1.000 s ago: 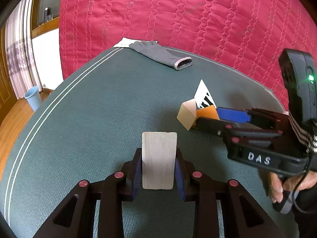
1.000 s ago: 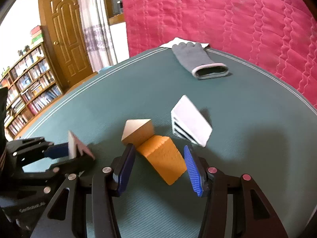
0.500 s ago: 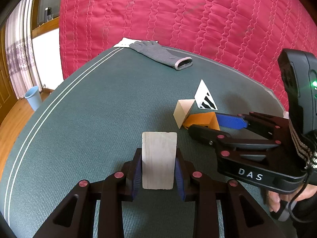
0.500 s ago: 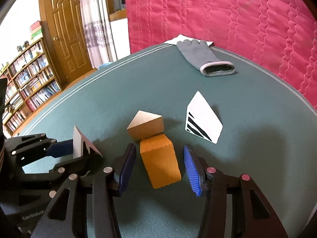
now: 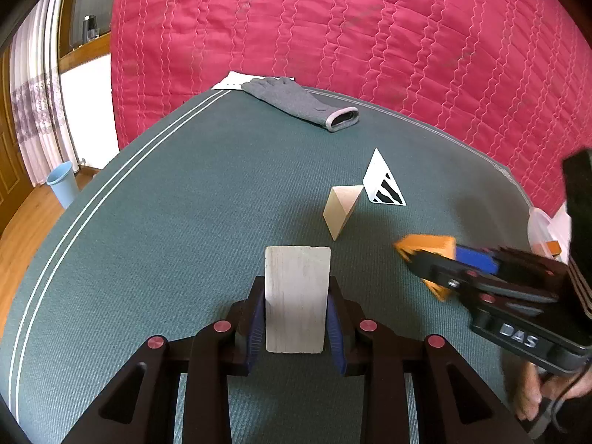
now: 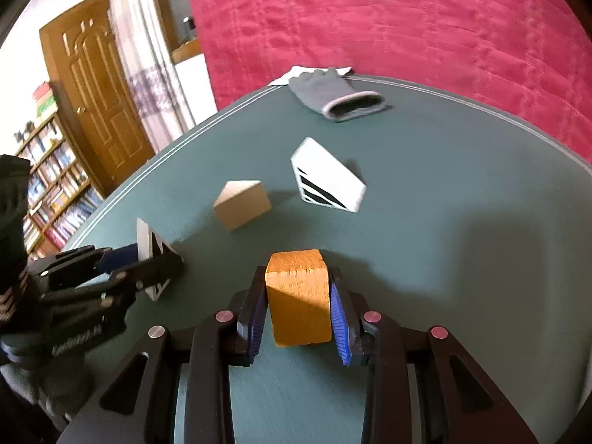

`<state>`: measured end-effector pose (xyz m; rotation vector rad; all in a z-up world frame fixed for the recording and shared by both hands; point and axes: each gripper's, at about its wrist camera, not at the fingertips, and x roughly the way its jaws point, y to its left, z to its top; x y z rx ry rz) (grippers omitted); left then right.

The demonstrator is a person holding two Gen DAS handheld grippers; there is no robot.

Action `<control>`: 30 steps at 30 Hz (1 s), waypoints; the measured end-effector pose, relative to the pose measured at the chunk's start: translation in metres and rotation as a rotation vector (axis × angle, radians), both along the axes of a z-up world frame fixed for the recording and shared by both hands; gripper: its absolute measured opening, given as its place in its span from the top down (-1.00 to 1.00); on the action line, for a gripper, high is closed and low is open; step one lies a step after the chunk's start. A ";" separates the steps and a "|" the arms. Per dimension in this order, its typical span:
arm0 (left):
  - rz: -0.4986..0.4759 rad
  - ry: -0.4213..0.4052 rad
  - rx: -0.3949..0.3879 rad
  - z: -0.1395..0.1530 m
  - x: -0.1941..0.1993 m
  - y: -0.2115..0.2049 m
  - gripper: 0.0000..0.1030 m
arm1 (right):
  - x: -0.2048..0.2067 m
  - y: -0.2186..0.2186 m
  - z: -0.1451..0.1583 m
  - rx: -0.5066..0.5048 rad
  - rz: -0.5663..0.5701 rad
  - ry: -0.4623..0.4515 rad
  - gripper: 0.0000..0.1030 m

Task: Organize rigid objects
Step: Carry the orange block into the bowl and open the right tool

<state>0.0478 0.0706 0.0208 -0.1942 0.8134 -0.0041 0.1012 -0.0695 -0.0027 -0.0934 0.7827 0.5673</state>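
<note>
The left gripper (image 5: pixel 296 327) clamped a pale wooden block (image 5: pixel 298 301) above the green table (image 5: pixel 166 222). The right gripper (image 6: pixel 299 320), jaws just closed, gripped the orange block (image 6: pixel 299 298). A tan wedge (image 6: pixel 242 203) and a striped white wedge (image 6: pixel 327 181) lay beyond.

Each view looks forward and downward from close behind its own hand-held gripper across the green table (image 5: pixel 148 222) toward the red quilted backdrop (image 5: pixel 370 37). Both share the grey glove (image 5: pixel 299 101) (image 6: pixel 333 96), the plain wooden wedge (image 5: pixel 340 207) (image 6: pixel 242 203) and the striped white wedge (image 5: pixel 383 185) (image 6: pixel 325 181); each also catches the other gripper at its side.
</note>
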 end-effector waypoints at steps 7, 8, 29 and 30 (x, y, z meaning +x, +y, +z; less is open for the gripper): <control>0.004 -0.005 0.011 0.001 0.002 -0.001 0.39 | -0.020 -0.040 0.006 0.072 -0.100 -0.004 0.37; 0.003 -0.006 0.015 0.001 0.001 -0.001 0.39 | -0.023 -0.048 0.008 0.083 -0.118 -0.009 0.37; -0.089 -0.018 0.049 0.014 -0.007 -0.046 0.39 | -0.065 -0.181 0.038 0.180 -0.447 -0.132 0.37; -0.095 -0.020 0.051 0.016 -0.007 -0.050 0.39 | -0.067 -0.190 0.039 0.184 -0.473 -0.139 0.37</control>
